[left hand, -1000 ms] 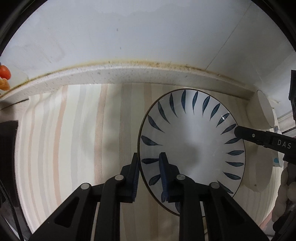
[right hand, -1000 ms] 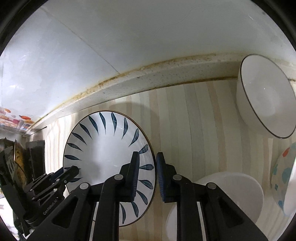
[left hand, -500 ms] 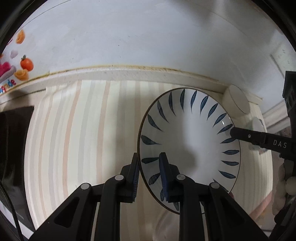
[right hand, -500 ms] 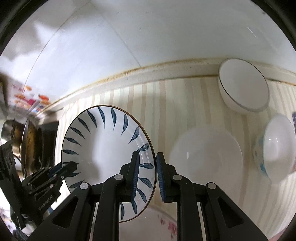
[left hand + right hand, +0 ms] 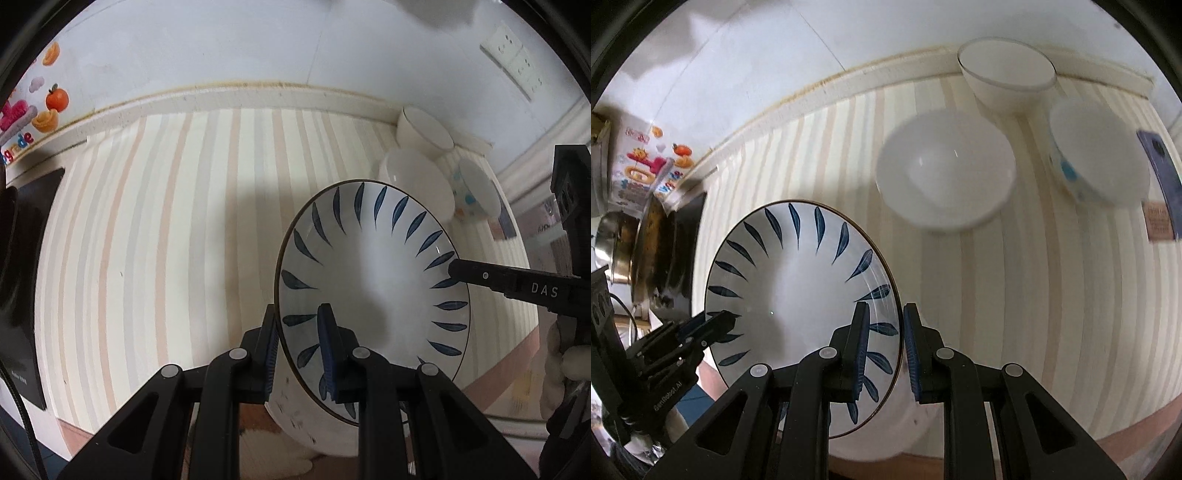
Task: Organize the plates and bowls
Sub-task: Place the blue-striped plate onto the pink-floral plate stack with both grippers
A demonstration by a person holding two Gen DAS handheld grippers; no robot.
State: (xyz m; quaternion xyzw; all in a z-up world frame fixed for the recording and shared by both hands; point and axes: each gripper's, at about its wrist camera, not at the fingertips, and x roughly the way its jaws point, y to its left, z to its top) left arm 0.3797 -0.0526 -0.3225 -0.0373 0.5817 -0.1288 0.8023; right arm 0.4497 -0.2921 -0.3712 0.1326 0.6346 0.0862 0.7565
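A white deep plate with blue leaf marks point(image 5: 373, 295) point(image 5: 798, 295) hangs above the striped counter, held at two opposite rims. My left gripper point(image 5: 297, 314) is shut on its left rim, one pad inside and one outside. My right gripper point(image 5: 886, 308) is shut on the right rim in the same way. Each gripper shows in the other's view: the right gripper point(image 5: 458, 275) and the left gripper point(image 5: 716, 325). Three bowls stand at the back right: a plain white bowl point(image 5: 945, 170), a thin-rimmed white bowl point(image 5: 1006, 74) by the wall, and a blue-spotted bowl point(image 5: 1097, 151).
A black cooktop point(image 5: 22, 266) with metal pots point(image 5: 624, 251) lies at the left. A phone point(image 5: 1160, 173) rests at the far right of the counter. The wall with stickers point(image 5: 51, 107) and a socket point(image 5: 513, 59) closes the back. The counter's front edge point(image 5: 1126, 428) runs below.
Both grippers have carried the plate up and back from the wall towards the counter's front edge. The three bowls and more of the counter have come into view.
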